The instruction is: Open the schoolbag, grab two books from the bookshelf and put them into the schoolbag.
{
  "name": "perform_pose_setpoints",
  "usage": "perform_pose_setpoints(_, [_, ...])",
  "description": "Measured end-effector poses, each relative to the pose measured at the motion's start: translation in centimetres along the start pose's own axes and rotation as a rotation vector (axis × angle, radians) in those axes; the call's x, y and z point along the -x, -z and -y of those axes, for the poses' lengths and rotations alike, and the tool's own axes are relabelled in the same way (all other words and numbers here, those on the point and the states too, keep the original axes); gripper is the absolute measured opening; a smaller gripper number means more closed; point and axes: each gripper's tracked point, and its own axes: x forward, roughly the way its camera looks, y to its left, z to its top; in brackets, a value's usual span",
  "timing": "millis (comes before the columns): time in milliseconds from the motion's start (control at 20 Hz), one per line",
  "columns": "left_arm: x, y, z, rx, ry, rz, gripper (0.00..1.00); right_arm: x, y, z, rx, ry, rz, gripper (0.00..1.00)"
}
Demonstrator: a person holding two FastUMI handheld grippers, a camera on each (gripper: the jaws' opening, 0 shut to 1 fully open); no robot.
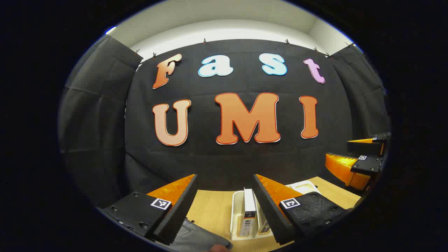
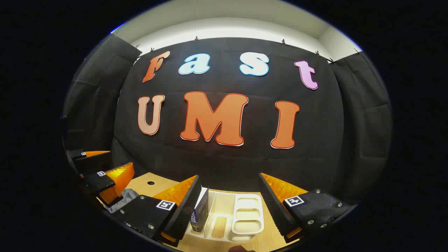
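Apparently I'm barely started: both my left gripper (image 1: pixel 224 210) and right gripper (image 2: pixel 231 206) hang with jaws wide apart and empty above the desk (image 1: pixel 210 210), books (image 1: pixel 250 211) upright in the bookshelf (image 2: pixel 246 217) at six o'clock, schoolbag (image 1: pixel 199 238) at seven.

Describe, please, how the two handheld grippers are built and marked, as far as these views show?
Each gripper, left and right, has two wedge-shaped fingers with ridged inner pads. Each finger sits on a dark block fastened with small screws, which carries a square black-and-white marker tag.
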Motion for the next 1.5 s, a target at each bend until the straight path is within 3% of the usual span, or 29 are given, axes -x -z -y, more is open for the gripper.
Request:
perform_pose_setpoints(900, [0.5, 0.5, 1.1, -0.049, 0.003, -0.016, 0.98, 0.4, -0.1, 0.6, 0.026, -0.008, 0.007, 0.97])
perform_pose_setpoints(1150, [0.3, 3.5, 1.3, -0.159, 0.001, -0.08, 0.97, 0.0, 0.3, 1.5, 0.026, 0.0, 0.005, 0.97])
perform_pose_setpoints(1300, [0.7, 6.5, 1.5, -0.22, 0.014, -0.137, 1.0, -0.4, 0.3, 2.1, 0.03, 0.001, 0.011, 0.97])
perform_pose_setpoints(1500, [1.7, 11.6, 0.9, -0.341, -0.004, -0.221, 0.96, -1.0, 0.7, 2.7, 0.032, 0.003, 0.01, 0.97])
